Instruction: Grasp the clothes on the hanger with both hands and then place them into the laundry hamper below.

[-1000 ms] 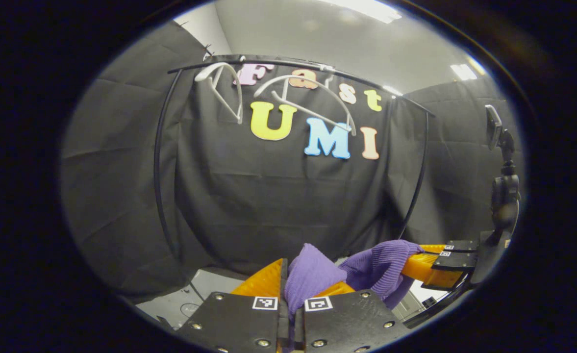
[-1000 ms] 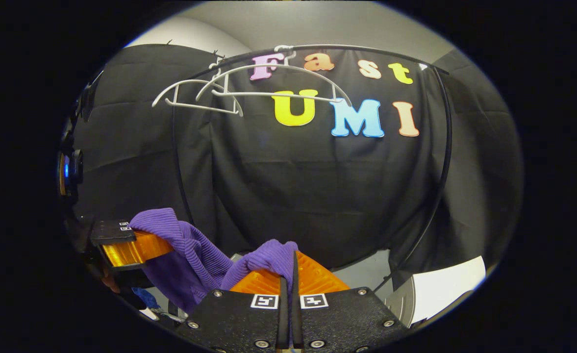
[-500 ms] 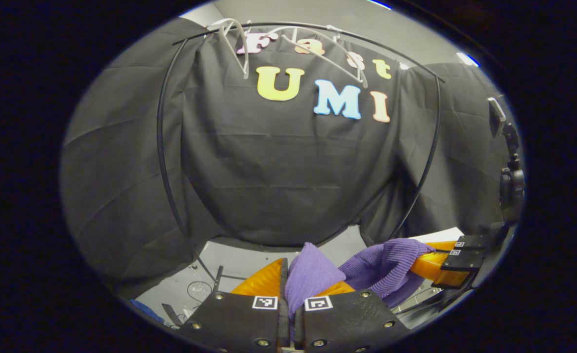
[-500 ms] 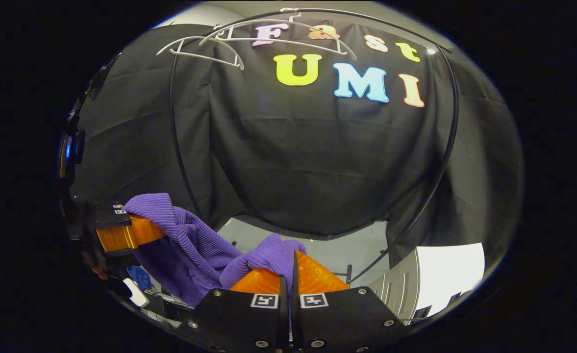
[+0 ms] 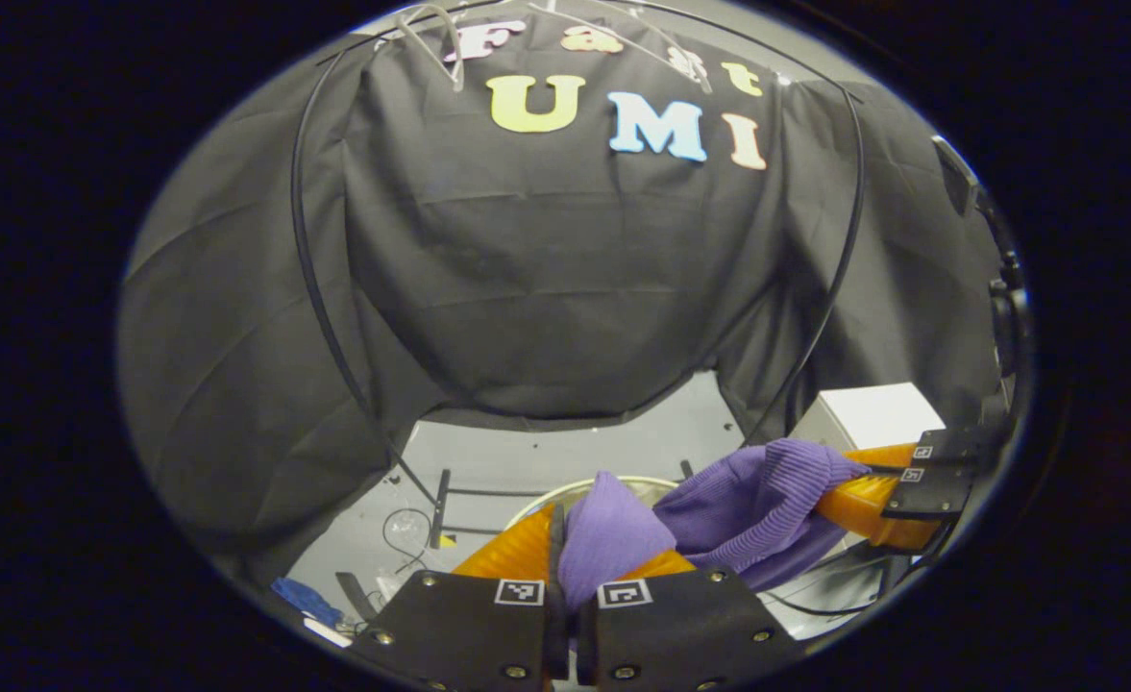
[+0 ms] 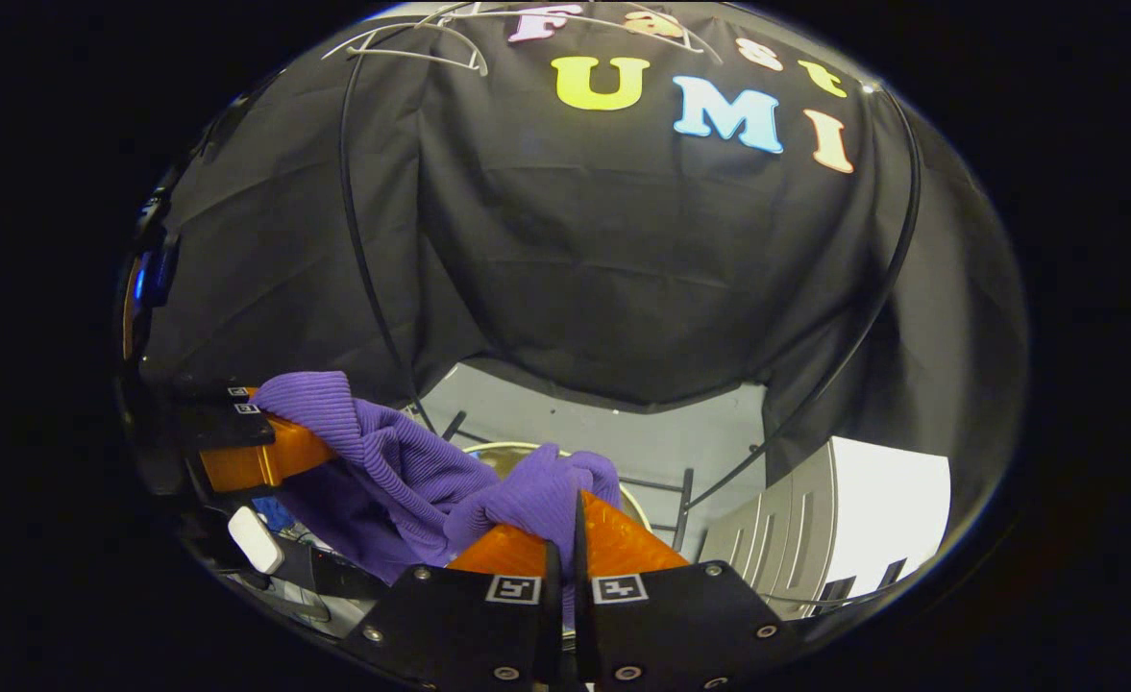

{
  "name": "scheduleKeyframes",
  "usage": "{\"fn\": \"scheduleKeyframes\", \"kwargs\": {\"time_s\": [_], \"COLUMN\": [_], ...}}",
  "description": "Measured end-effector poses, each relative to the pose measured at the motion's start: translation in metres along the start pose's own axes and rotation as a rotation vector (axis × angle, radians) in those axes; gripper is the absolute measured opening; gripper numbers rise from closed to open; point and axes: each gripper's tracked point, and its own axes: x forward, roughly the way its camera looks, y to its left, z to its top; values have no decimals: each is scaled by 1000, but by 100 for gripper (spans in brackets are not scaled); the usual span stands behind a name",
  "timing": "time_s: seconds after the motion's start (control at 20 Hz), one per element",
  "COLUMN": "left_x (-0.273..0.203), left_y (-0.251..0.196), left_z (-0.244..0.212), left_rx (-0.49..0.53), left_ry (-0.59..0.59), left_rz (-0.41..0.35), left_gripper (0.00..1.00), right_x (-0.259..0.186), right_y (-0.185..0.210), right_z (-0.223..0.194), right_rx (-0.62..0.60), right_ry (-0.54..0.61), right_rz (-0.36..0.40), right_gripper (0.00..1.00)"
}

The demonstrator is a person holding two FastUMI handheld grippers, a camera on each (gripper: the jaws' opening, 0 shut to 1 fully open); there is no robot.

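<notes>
Purple garment point(image 5: 719, 519) off hangers point(image 6: 430, 43), slung between left gripper point(image 5: 565, 567) and right gripper point(image 6: 565, 548), both clamped on cloth; two-point hold keeps it spread above hamper rim point(image 6: 498, 450) for drop.

From my seat the purple garment point(image 5: 748, 505) reads as ribbed knit cloth — soft, matt, with fine ridges across it. On my left hand-held gripper point(image 5: 565, 577) the fingers point(image 5: 517, 553) look like translucent ribbed plastic with a slight gloss, and the plates behind them are matt, faintly grainy, with shiny metal screws. The hangers point(image 6: 411, 43) far up look smooth, pale and plastic-coated. The rack's thin tube point(image 6: 358, 240) is smooth and dark. The floor point(image 6: 623, 442) is plain matt grey — the cabinet point(image 6: 872, 509) at the right smooth.
</notes>
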Motion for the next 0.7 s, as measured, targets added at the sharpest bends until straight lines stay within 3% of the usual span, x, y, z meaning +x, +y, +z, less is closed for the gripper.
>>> {"fn": "scheduleKeyframes", "kwargs": {"time_s": [0.05, 0.3, 0.35, 0.45, 0.6, 0.65, 0.7], "left_x": [1, 0, -1, -8, -25, -29, -34], "left_y": [2, 7, 8, 13, 15, 19, 23], "left_z": [-6, -37, -42, -44, -21, -15, -8], "left_rx": [-1, -30, -36, -39, -24, -8, 1], "left_ry": [17, 90, 101, 96, 12, -7, -27], "left_rz": [9, 18, 18, 34, 34, 41, 50], "left_gripper": [1, 11, 9, 10, 71, 91, 92], "right_x": [3, 1, 0, -6, -15, -19, -23], "right_y": [2, 4, 4, 5, -1, -2, -2], "right_z": [-5, -17, -16, -10, 0, 1, 4], "right_rx": [3, -11, -6, 4, -12, -8, -1], "right_ry": [18, 70, 60, 36, 1, -11, -24], "right_rz": [10, 32, 38, 42, 5, -2, -6], "right_gripper": [6, 11, 14, 40, 95, 96, 96]}}
